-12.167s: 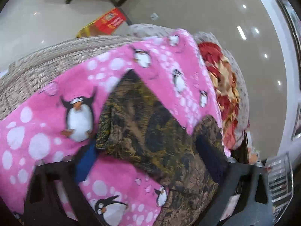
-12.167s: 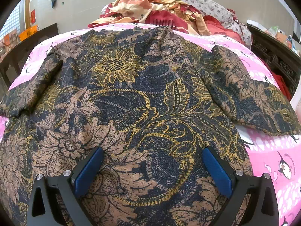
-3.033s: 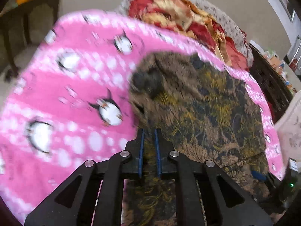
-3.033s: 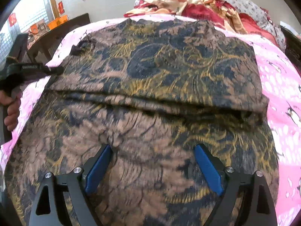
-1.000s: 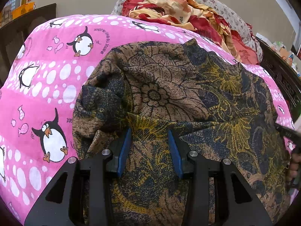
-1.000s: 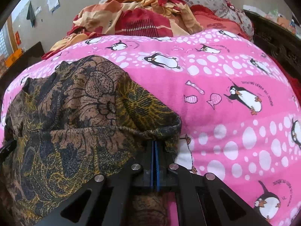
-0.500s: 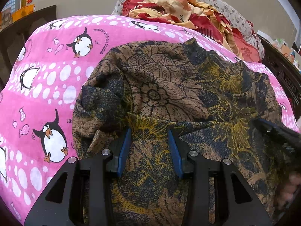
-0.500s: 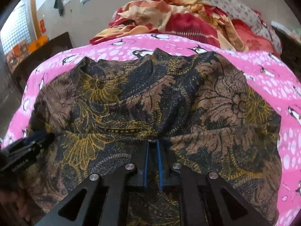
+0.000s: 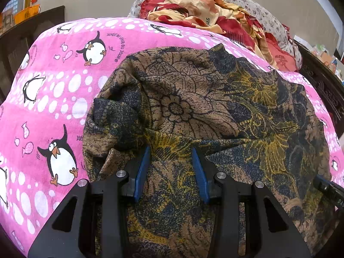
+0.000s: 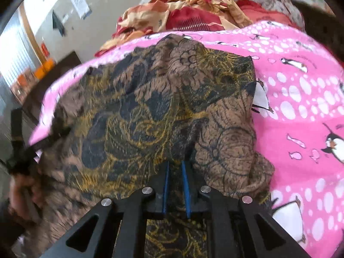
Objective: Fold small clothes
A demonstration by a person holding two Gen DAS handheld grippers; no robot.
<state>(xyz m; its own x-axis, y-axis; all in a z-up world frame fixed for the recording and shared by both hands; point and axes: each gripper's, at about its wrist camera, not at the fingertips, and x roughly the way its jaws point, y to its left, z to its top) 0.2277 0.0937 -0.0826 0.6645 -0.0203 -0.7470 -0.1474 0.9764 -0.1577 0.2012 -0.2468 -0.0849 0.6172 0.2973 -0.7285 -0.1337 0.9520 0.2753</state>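
A brown, navy and gold floral garment (image 9: 215, 111) lies folded on a pink penguin blanket (image 9: 53, 90). My left gripper (image 9: 171, 152) rests on its near left part with the blue pads partly apart and a fold of cloth bunched between them. My right gripper (image 10: 175, 165) is nearly shut on a fold of the same garment (image 10: 139, 111) at its near edge, and the view is blurred by motion. The right gripper's tip shows at the right edge of the left wrist view (image 9: 329, 187). The left gripper and the hand holding it show at the left of the right wrist view (image 10: 19, 150).
A crumpled red, orange and cream cloth (image 9: 204, 15) lies on a grey floral pillow (image 9: 258, 6) at the far end of the bed. Dark carved wooden furniture (image 9: 322, 75) stands on the right, and a dark wooden piece (image 9: 32, 32) on the left.
My right gripper has moved the held fold toward the right side, so the pink blanket shows on its right again. My left gripper has stayed put, its jaws as far apart as before.
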